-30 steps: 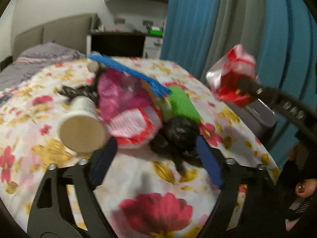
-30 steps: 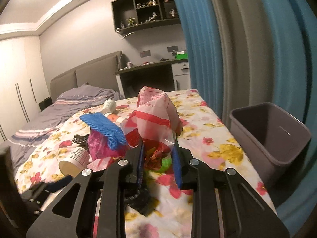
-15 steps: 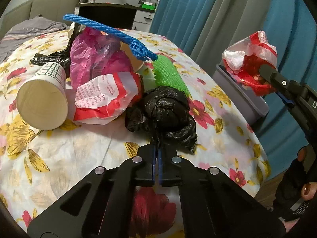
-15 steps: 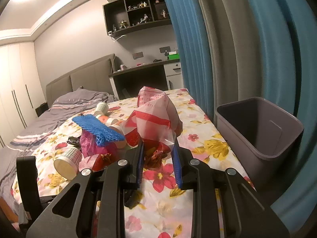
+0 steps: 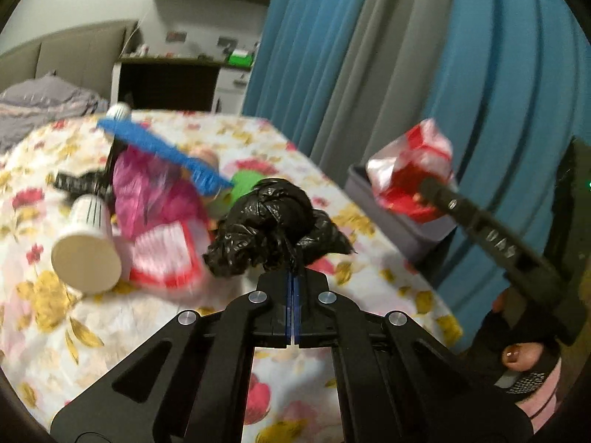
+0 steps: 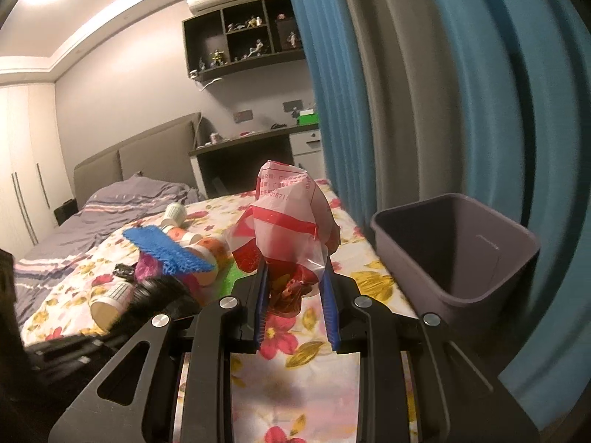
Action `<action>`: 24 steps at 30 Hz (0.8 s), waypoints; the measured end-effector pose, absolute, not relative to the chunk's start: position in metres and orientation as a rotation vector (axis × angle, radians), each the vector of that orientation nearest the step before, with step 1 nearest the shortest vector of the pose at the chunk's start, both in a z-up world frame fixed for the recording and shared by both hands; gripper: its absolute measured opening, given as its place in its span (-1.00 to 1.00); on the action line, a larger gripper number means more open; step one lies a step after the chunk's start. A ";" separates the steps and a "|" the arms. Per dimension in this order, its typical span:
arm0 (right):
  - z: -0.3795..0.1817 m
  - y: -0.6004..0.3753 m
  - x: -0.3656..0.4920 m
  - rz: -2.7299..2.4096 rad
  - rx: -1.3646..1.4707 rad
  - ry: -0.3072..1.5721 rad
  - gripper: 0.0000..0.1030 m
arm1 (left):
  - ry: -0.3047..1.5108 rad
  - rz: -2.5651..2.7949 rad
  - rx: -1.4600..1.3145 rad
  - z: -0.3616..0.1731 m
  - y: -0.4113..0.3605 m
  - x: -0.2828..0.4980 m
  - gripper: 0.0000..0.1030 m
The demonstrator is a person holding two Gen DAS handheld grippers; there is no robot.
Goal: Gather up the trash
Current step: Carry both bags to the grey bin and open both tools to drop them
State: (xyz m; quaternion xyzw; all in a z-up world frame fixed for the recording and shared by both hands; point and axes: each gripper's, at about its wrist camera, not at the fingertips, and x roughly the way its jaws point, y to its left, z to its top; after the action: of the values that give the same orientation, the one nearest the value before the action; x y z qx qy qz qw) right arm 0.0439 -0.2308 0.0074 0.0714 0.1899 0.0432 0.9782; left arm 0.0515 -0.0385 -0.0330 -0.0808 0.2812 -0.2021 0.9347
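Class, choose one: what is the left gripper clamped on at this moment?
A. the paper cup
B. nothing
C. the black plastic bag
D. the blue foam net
C: the left gripper has its jaws shut on a pinch of the black plastic bag, while the paper cup lies on its side on the bed.

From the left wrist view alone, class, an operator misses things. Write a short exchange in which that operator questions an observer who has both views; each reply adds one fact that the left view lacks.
Operator: My left claw has the black bag, but the red and white bag hides most of the bin. Is it open?
Observer: Yes, it has no lid, and the inner walls in sight show no trash.
Operator: How does the right claw hold its bag?
Observer: Its blue pads pinch the bag's lower end; the rest stands above them.
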 end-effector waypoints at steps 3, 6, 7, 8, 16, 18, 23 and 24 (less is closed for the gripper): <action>0.009 -0.239 0.041 0.064 0.150 0.371 -0.49 | 0.552 -0.427 -0.159 -0.022 -0.044 0.054 -1.00; 0.010 -0.248 0.039 0.041 0.152 0.359 -0.49 | 0.541 -0.450 -0.154 -0.013 -0.051 0.060 -1.00; 0.011 -0.250 0.038 0.035 0.154 0.355 -0.49 | 0.535 -0.458 -0.152 -0.010 -0.054 0.062 -1.00; 0.012 -0.254 0.037 0.024 0.155 0.348 -0.49 | 0.526 -0.470 -0.146 -0.006 -0.059 0.065 -1.00; 0.023 -0.293 0.034 -0.110 0.145 0.281 -0.49 | 0.440 -0.596 -0.093 0.027 -0.110 0.089 -1.00; 0.026 -0.307 0.037 -0.155 0.146 0.268 -0.49 | 0.425 -0.660 -0.086 0.034 -0.132 0.103 -1.00; 0.023 -0.335 0.048 -0.243 0.142 0.262 -0.49 | 0.408 -0.761 -0.086 0.035 -0.182 0.141 -1.00; 0.021 -0.339 0.051 -0.258 0.140 0.264 -0.49 | 0.415 -0.773 -0.081 0.033 -0.193 0.151 -1.00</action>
State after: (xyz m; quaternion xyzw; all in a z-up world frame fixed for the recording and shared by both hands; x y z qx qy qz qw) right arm 0.0515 -0.3390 0.0214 0.0696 0.1309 -0.1280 0.9806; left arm 0.1510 -0.1927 0.0327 -0.0394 0.2007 -0.3740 0.9046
